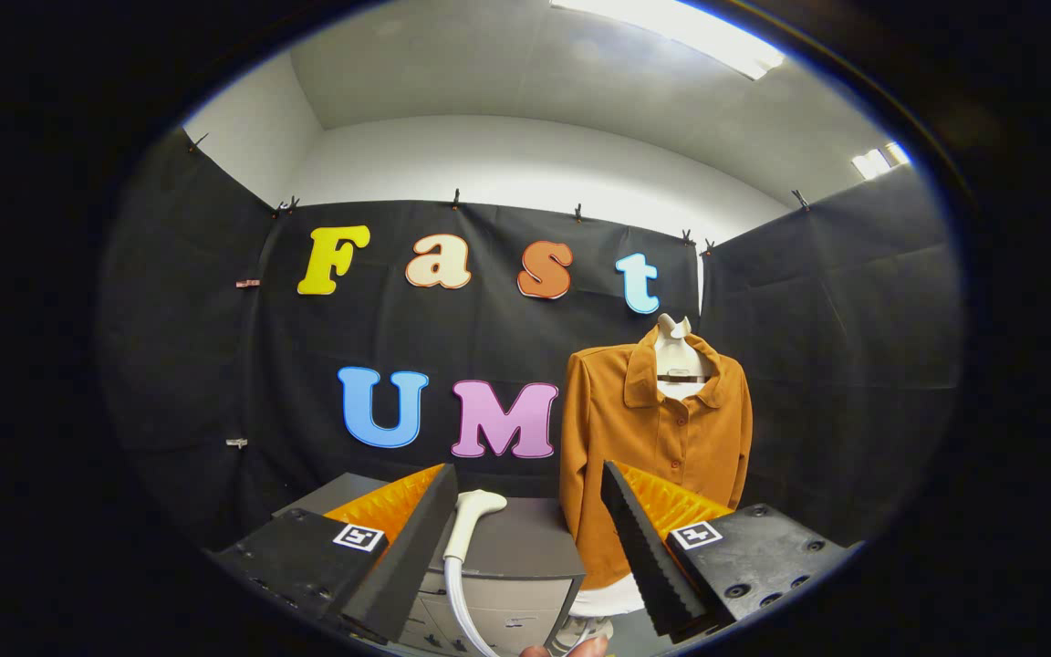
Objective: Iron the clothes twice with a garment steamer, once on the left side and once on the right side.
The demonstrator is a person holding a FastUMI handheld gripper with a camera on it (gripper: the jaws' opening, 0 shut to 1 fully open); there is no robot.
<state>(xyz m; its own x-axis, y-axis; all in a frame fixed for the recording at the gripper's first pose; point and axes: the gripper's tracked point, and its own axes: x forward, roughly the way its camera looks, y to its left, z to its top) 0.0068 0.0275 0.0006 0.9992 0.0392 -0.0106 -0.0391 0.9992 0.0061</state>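
Colours ahead of the open claw [525, 538]

Rust-orange shirt [653, 438] on cream mannequin [674, 351] at one o'clock; white steamer head [475, 511] and hose at twelve; grey cabinet [516, 557] beneath.

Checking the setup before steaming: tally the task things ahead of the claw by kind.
Orange-brown button-front shirt on a white mannequin: 1
White curved plastic steamer head with hose, between the open claw fingers: 1
Grey box-shaped cabinet: 1
Total: 3
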